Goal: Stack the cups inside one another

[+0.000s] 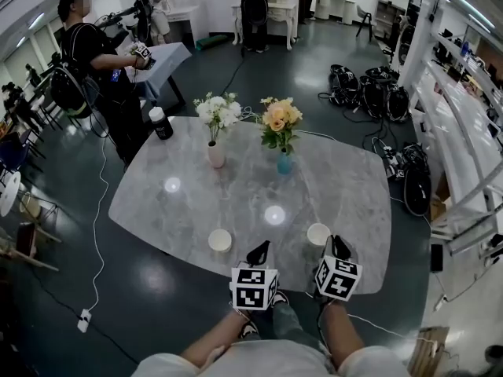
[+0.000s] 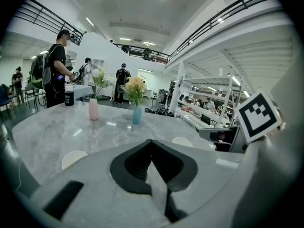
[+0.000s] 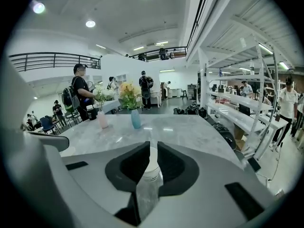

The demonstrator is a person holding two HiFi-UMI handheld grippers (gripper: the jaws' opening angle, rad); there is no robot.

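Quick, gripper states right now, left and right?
Left gripper: closed, empty.
Right gripper: closed on a white cup.

My marble table (image 1: 346, 195) bears the left cup (image 1: 220, 240), just ahead and left of my left tongs (image 1: 262, 247). The right cup (image 1: 318, 233) is pinched in my right tongs (image 1: 336, 242); I can't tell if it rests on the top. Well beyond both tongs stand a pink vase (image 1: 215, 155), a blue vase (image 1: 284, 163) and, farther left, a bottle (image 1: 161, 122).

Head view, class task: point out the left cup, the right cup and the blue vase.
left cup (image 1: 220, 240), head view, open top.
right cup (image 1: 317, 232), head view, open top.
blue vase (image 1: 284, 164), head view, body.
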